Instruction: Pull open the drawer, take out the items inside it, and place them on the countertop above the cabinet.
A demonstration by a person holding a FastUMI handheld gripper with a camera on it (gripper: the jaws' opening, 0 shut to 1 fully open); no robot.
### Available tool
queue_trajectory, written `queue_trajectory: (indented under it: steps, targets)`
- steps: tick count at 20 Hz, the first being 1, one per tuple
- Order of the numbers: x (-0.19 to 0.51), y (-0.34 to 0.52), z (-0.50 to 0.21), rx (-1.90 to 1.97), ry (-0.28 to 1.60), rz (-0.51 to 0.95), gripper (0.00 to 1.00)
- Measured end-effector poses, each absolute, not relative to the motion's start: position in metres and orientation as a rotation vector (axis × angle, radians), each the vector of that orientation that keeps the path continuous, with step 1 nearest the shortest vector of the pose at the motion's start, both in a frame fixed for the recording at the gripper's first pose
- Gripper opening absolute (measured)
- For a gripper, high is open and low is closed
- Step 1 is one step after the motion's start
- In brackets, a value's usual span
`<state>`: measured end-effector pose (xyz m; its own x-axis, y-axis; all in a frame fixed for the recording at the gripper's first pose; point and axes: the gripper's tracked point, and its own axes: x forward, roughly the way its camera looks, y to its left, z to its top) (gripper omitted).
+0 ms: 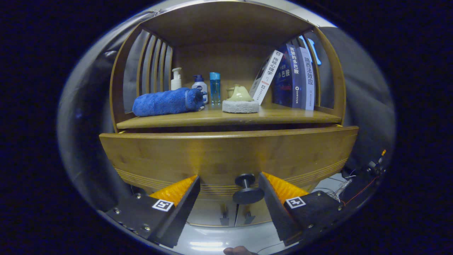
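The claw [229, 187] is held level and points straight ahead, its two fingers reaching forward from the bottom of the view. The fingers stand wide apart, spread in an open V, with clear space between their inner faces. The left finger [177, 209] angles in from the lower left and the right finger [279, 209] from the lower right, so their tips lean toward each other while the bases sit further out. The right fingertip stands just beside a small round knob [246, 189]; whether it touches cannot be told. The left fingertip presses on nothing. Below the fingers, a fingertip of the person's hand [236, 250] peeks up.
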<state>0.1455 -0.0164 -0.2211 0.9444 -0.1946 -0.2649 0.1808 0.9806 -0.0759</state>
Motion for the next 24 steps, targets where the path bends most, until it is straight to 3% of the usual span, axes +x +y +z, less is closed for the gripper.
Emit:
queue_trajectory:
  steps: [14, 24]
  targets:
    - [0.181, -0.019, -0.22, -0.124, 0.165, -0.247, 0.99]
    - [0.152, -0.013, -0.199, -0.072, 0.146, -0.256, 0.99]
